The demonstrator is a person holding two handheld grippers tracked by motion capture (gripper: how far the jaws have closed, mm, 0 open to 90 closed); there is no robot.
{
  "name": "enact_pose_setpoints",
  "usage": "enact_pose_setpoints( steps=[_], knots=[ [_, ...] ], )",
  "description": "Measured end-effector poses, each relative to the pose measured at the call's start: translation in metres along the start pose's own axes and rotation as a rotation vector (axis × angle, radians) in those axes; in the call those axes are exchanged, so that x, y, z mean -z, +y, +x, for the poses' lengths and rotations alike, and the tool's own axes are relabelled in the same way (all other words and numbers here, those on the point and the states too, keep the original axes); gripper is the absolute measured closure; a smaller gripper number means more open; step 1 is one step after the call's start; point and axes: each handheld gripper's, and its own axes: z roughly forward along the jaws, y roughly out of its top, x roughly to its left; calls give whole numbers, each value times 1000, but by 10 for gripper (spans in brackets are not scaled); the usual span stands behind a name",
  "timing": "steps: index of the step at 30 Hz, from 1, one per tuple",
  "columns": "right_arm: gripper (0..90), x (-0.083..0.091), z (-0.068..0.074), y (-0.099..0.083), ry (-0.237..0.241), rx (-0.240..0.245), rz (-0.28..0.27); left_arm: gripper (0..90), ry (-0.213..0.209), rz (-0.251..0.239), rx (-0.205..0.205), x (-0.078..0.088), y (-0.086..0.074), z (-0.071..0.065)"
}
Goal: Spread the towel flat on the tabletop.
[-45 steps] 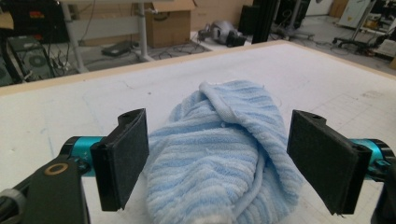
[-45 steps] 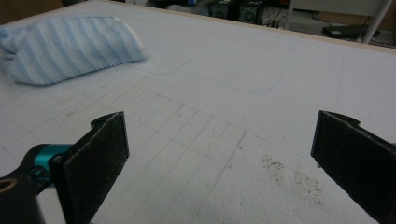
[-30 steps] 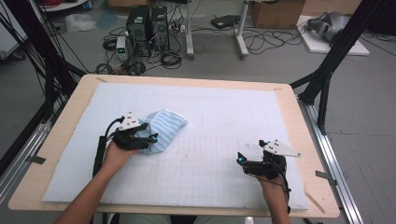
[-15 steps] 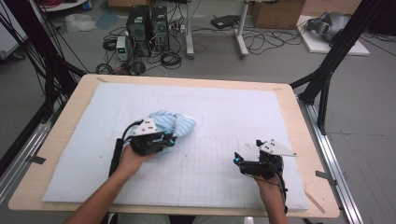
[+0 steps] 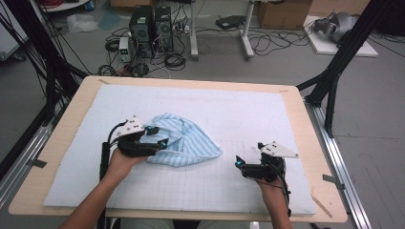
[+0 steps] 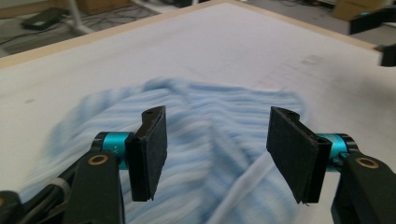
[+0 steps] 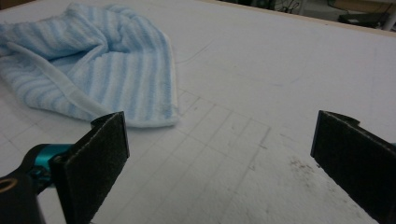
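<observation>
Blue-and-white striped towel (image 5: 184,141) lies rumpled on the white gridded mat (image 5: 239,105), left of centre, roughly 9 o'clock from the mat's middle. It is bunched, with folds and a white hem band twisting across it, not flat and not folded neatly.

Left gripper (image 5: 160,141) sits at the towel's left edge, 9 o'clock side of the cloth. Its jaws have just been opening; in the left gripper view they stand apart with the blurred towel (image 6: 201,154) below and beyond them, and the pads do not press on it. Nothing clamped.

Right gripper (image 5: 241,165) rests on bare mat at about 4 o'clock from the towel, near but apart from its right corner. Jaws spread wide in the right gripper view, only grid lines between them; the towel (image 7: 93,70) shows off at 10 o'clock.

Progress, as a judgement: early to middle. The work looks like spreading or folding the towel, and the cloth is in a heap in the work area but no clean fold or flat spread is there yet. Left to do: regrip a corner or edge, likely one per gripper, pull the cloth flat, then fold. Right gripper not yet engaged with the cloth.
</observation>
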Motion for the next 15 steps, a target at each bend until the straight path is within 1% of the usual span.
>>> enact_pose_setpoints(
  steps=[1,3,4,5,6,8,9,10,11,12,13,14,15],
  knots=[
    [33,-3,2,2,2,11,0,377,0,0,0,0,0,0],
    [33,-11,9,5,20,23,13,372,32,10,3,5,-6,8],
    [33,-16,12,7,29,35,22,369,42,28,6,7,-10,13],
    [33,-21,15,9,40,48,31,361,46,41,1,7,-11,14],
    [33,-24,17,10,46,52,36,346,46,41,1,7,-11,14],
    [33,-37,25,15,64,74,55,326,48,85,-9,5,-15,18],
    [36,-42,29,17,86,80,65,324,66,129,-31,3,-18,21],
    [62,-48,34,19,116,95,75,324,66,129,-31,3,-18,21],
    [100,-53,40,21,145,103,86,324,115,170,-52,1,-23,22],
    [100,-53,40,21,145,103,86,330,115,170,-52,1,-23,22],
    [263,-64,51,24,227,131,101,368,139,210,-53,-2,-26,25],
    [263,-64,51,24,227,131,101,467,139,210,-53,-2,-26,25],
    [354,-77,63,25,284,148,114,567,130,232,-55,-3,-28,27]
  ],
)
